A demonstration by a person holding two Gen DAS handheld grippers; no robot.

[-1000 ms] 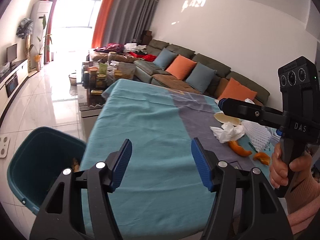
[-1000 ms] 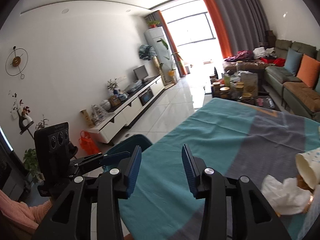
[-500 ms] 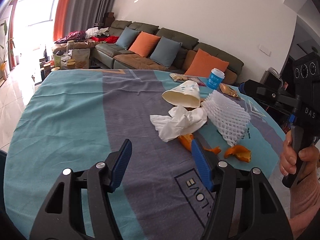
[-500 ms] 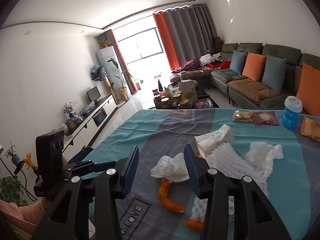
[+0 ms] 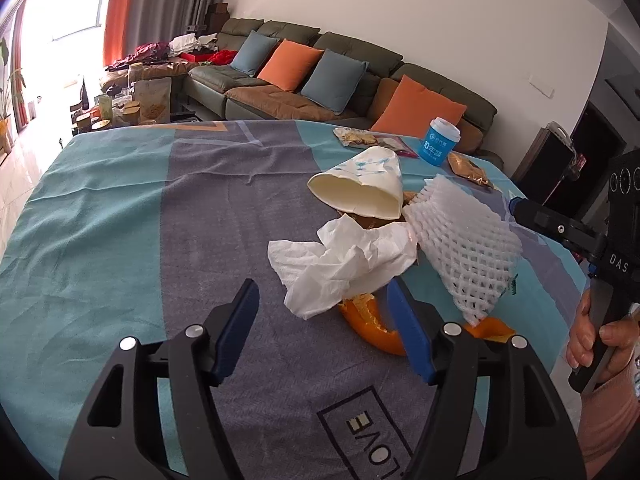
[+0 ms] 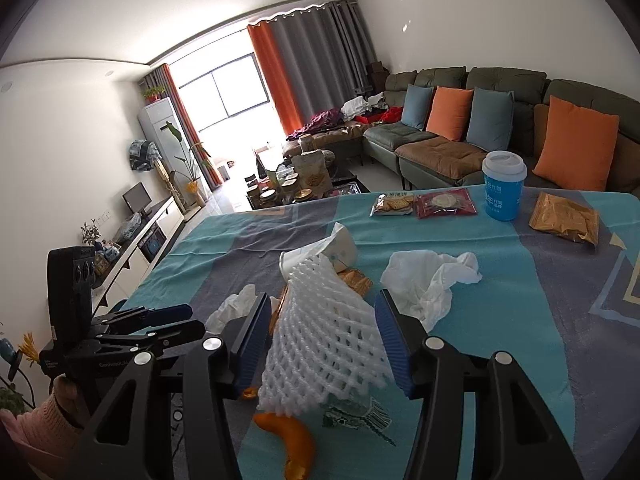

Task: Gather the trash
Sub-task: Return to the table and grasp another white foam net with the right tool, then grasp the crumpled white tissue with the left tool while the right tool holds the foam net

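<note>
Reading what I can first: the grey band of the tablecloth [image 5: 120, 240] has a boxed "LOVE" print, upside down to me, just ahead of my left tongs [image 5: 320, 312]. The housing of my right tongs [image 6: 324, 320], seen at the right edge of the left view, carries "DAS". The blue cup [image 6: 503, 186] with a white lid has white lettering I cannot fully make out.

Counting the trash: one white foam fruit net [image 6: 326, 340], two crumpled white tissues, one [image 5: 344, 264] just beyond the left tongs and the other [image 6: 428, 280] just right of the right tongs' tip, one crushed paper cup [image 5: 360, 188] lying on its side beyond the first tissue, and two pieces of orange peel [image 5: 372, 324]. Farther off by the blue cup lie three snack packets [image 6: 564, 216].

My left tongs have just been opening; their jaws stand well apart over the cloth with nothing clamped, the near tissue's corner and a peel lying just past the right finger. My right tongs have also just been opening; the foam net lies between their jaws, but I cannot tell whether the pads touch it.
</note>
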